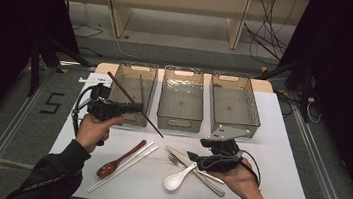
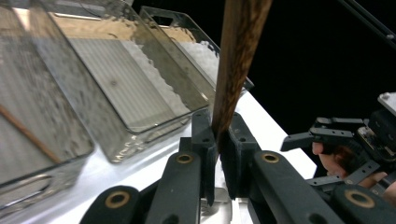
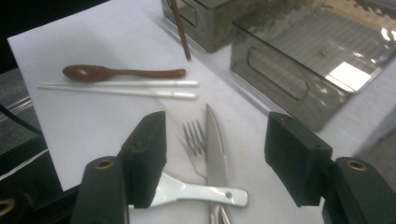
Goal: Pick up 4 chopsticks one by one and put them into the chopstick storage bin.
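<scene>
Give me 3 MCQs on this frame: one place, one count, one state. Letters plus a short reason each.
1. Where does the brown wooden spoon lie?
A. in the middle bin
B. on the white table top, beside the white chopsticks
C. between the right gripper's jaws

2. How many clear plastic bins stand in the row at the far side of the table?
A. two
B. three
C. four

3. How does the left gripper stand?
A. shut on the brown chopstick
B. wide open over the fork
C. shut on the white spoon

Key: 1 B, the spoon rests on the table top next to the white chopsticks. 2 B, the high view shows a left bin, a middle bin and a right bin. 3 A, in the left gripper view both pads clamp the brown chopstick.
</scene>
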Action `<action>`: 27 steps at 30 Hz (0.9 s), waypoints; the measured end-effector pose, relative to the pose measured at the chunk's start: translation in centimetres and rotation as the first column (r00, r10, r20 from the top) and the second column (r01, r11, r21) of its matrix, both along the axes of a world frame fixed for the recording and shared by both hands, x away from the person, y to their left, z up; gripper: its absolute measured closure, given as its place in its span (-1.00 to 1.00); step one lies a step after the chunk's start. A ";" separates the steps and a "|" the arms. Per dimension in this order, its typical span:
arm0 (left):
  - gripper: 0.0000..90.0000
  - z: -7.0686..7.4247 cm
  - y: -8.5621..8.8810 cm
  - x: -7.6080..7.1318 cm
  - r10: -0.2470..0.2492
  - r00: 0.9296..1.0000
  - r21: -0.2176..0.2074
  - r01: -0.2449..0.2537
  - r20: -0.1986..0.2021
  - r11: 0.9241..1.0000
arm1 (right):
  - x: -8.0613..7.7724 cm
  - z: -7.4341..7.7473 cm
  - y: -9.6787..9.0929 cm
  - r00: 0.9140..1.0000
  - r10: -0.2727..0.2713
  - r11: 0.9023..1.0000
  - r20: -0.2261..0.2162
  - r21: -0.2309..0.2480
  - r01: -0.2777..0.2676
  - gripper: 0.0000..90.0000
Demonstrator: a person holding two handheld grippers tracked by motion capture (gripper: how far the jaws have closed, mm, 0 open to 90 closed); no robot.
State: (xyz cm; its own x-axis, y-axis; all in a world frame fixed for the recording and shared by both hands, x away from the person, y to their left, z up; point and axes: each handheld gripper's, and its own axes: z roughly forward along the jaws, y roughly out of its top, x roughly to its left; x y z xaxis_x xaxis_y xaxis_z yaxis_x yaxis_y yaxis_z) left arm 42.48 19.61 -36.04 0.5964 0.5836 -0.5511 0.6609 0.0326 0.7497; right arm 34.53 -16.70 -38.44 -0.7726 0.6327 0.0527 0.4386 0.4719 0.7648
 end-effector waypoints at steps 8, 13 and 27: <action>0.86 0.6 1.3 1.7 0.032 0.999 0.033 -0.031 -0.019 0.999 | -0.4 -0.3 -1.5 0.999 -0.030 1.000 -0.012 -0.003 0.030 -0.17; 0.86 1.0 2.1 2.6 0.056 0.998 0.047 -0.055 -0.028 0.997 | -0.6 -0.4 -1.7 0.999 -0.035 0.999 -0.015 -0.007 0.035 -0.19; 0.85 1.8 4.4 5.3 0.115 0.992 0.069 -0.111 -0.053 0.991 | -0.8 -0.6 -1.9 0.999 -0.034 0.999 -0.022 -0.016 0.034 -0.21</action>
State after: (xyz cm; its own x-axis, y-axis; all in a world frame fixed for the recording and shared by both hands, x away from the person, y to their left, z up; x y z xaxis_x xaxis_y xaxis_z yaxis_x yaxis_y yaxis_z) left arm 47.77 24.05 -34.23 0.4937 0.6815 -0.5402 0.6971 0.0613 0.7144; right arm 33.72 -18.55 -39.06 -0.7492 0.6597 0.0594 0.4712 0.4678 0.7477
